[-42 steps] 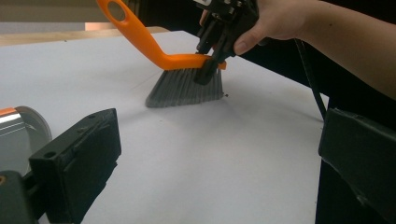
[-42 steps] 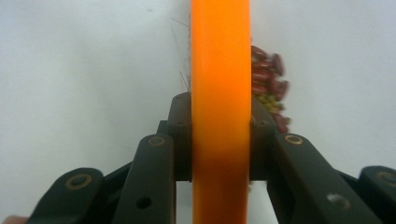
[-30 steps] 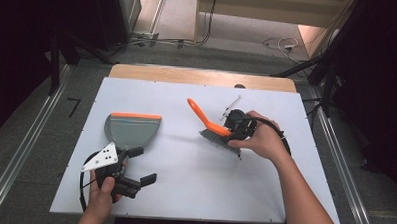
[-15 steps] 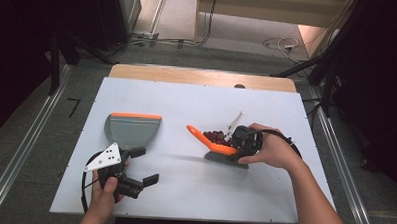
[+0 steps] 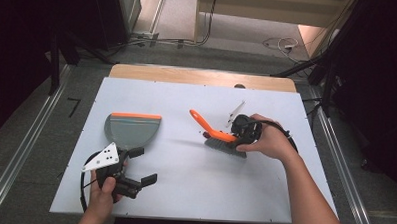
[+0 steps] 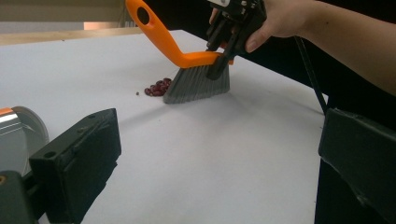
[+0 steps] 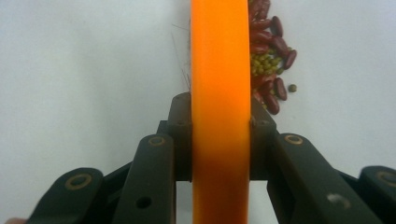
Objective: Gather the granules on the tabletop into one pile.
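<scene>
On table, mid-right | right claw [image 5: 234, 137] pinching brush [image 5: 216, 136] back | left claw [image 5: 143, 165] spread

A white table [image 5: 183, 191] carried everything, with a strip of bare wood along its far edge. On its left half lay a grey dustpan [image 5: 132, 130] with an orange rim, mouth toward the far side. Right of centre, the grey bristles of an orange-handled brush [image 5: 220, 139] rested on the surface, and a small heap of red and green beans [image 6: 158, 87] lay just beside the bristles.
</scene>
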Motion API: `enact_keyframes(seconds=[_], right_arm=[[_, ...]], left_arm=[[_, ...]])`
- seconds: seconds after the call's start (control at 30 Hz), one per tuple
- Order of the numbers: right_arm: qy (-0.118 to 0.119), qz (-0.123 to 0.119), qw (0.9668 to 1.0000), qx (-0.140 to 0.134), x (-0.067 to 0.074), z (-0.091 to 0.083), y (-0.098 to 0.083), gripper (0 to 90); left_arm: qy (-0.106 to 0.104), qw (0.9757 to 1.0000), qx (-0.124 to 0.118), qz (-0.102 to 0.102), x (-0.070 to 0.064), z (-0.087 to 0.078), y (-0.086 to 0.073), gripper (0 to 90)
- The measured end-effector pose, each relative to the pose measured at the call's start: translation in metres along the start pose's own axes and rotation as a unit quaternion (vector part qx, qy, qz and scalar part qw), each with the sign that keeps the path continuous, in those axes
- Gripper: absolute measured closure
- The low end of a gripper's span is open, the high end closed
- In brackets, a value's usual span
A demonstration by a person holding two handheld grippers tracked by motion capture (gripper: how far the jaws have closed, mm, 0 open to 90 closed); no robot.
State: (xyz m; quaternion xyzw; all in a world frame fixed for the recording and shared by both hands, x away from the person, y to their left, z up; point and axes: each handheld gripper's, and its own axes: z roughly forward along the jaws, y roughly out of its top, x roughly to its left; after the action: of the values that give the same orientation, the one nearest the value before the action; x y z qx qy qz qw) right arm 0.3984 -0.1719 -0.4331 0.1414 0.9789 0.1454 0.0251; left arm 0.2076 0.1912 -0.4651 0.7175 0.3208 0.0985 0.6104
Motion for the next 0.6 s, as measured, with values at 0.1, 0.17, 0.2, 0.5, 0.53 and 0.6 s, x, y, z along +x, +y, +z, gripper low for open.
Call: enact_keyframes(seconds=[0.1,0.17,0.2,0.5,0.53,0.6], right_arm=[[-0.007,0.001,1.0,-0.001,0.002,-0.002,0.0,68.3],[-0.006,0.0,0.9999,-0.013,0.004,-0.006,-0.001,68.3],[-0.008,0.002,0.9998,-0.019,0.005,-0.009,-0.002,68.4],[-0.058,0.09,0.9916,-0.072,0.0,-0.038,-0.02,68.3],[-0.063,0.116,0.9879,-0.08,-0.001,-0.041,-0.024,68.3],[-0.082,0.175,0.9768,-0.092,-0.003,-0.046,-0.032,68.3]], left_arm=[[0.001,1.0,0.001,0.002,0.0,0.0,0.0,0.2],[0.0,1.0,0.001,0.002,0.0,0.001,0.0,0.2],[0.001,1.0,0.001,0.001,0.0,0.001,0.0,0.2],[0.001,1.0,0.0,0.0,0.0,0.001,0.0,0.2],[0.002,1.0,0.0,0.001,0.0,0.001,0.0,0.2],[0.003,1.0,0.0,0.0,0.0,0.0,0.0,0.2]])
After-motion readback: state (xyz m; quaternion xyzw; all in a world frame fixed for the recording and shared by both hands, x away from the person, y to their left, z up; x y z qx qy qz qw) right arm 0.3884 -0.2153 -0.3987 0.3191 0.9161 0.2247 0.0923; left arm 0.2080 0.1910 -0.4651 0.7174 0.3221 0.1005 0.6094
